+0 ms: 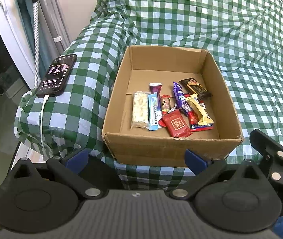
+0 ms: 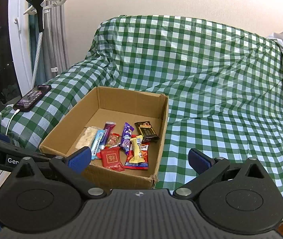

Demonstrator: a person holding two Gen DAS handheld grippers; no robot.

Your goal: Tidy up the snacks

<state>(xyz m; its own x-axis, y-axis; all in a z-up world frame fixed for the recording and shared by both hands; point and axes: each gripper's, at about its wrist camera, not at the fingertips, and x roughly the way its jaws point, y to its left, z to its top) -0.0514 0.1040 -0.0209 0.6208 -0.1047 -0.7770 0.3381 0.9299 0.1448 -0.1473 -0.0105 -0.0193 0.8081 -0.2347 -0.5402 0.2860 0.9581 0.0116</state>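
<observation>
Checkered sofa cover (image 1: 181, 20); cardboard box (image 1: 117, 91) holds snack packets (image 1: 173, 109).

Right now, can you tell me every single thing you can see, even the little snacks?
brown cardboard box: one, open-topped, on the checked cover
wrapped snacks: about nine, mixed colours, lying in the box's near half
flat square red packet: one, nearest the front wall
clear pale nut bar: one, leftmost
dark brown chocolate bar: one, furthest back, on the right
green-and-white checked cover: one, draped over the furniture
black phone: one, screen lit, on the covered armrest left of the box
white charging cable: one, plugged into the phone
grey curtain: one, far left
left gripper: black, blue pads, open, empty
right gripper: black, blue pads, open, empty
</observation>
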